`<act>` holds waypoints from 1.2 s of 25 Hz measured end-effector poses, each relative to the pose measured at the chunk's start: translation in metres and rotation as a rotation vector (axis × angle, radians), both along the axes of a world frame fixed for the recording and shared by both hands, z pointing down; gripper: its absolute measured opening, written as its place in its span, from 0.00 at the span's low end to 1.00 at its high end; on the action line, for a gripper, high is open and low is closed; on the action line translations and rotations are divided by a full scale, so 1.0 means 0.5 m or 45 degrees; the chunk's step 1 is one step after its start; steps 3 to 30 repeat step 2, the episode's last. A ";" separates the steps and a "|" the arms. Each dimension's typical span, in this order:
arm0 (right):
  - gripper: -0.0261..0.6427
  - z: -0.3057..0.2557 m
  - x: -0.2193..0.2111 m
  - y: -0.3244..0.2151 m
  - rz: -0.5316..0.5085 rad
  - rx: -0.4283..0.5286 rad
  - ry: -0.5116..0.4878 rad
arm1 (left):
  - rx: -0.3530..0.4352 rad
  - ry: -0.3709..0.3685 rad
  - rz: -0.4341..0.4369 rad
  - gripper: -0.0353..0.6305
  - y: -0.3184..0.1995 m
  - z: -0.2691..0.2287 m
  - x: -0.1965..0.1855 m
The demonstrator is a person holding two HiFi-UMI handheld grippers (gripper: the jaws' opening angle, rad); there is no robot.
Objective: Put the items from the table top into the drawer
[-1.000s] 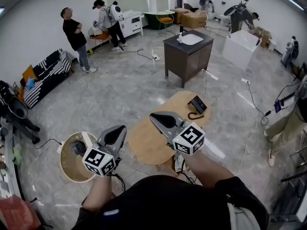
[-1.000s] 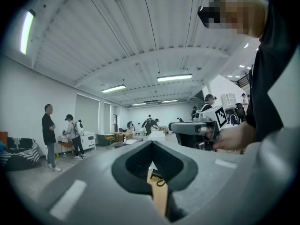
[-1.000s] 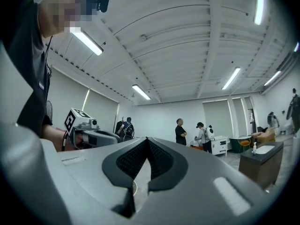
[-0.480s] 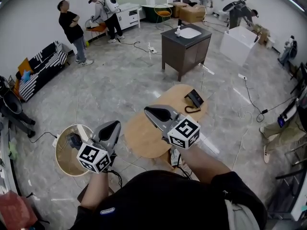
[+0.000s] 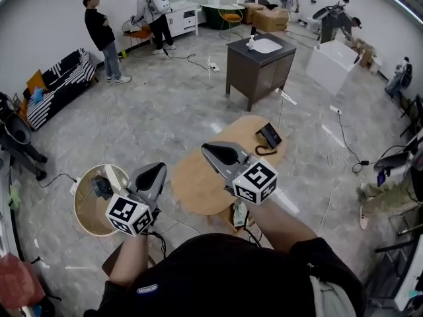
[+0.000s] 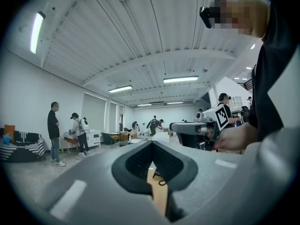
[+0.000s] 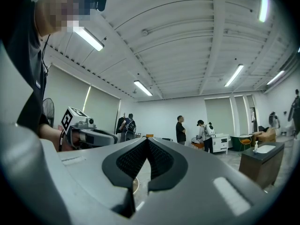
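Note:
My left gripper (image 5: 156,170) and right gripper (image 5: 210,149) are held level in front of me, both shut with nothing between the jaws. In the left gripper view the left gripper's (image 6: 151,142) pads meet at the tip, and the right gripper's (image 7: 147,139) pads meet in its own view. Below the grippers stands a low oval wooden table (image 5: 205,183). On its far end lies a black device (image 5: 269,136) with a dark cable. Farther off stands a dark cabinet (image 5: 260,71) with a white sheet (image 5: 266,45) and a small bottle (image 5: 250,43) on top. No open drawer shows.
A round light-wood stand (image 5: 89,207) holding a dark object is at my lower left. Cables run over the grey floor. Two people (image 5: 99,35) stand at the back left near a white cupboard (image 5: 182,17). A striped sofa (image 5: 56,94) lines the left wall. White boxes stand at the back right.
Both grippers stay almost where they were, still shut. The head view has shifted a little, and the people at the back left have moved slightly.

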State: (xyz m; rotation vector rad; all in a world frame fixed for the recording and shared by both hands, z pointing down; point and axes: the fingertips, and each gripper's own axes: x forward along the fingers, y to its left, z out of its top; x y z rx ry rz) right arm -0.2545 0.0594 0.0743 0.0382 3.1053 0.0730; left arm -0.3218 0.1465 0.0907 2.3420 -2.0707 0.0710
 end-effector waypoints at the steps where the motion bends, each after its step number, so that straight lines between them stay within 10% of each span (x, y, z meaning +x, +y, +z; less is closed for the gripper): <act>1: 0.08 -0.001 0.000 0.001 0.001 -0.001 0.001 | -0.001 -0.003 0.000 0.07 0.000 -0.001 0.000; 30: 0.08 -0.001 -0.001 0.002 0.001 -0.001 0.003 | -0.002 -0.005 -0.001 0.07 0.001 -0.002 0.001</act>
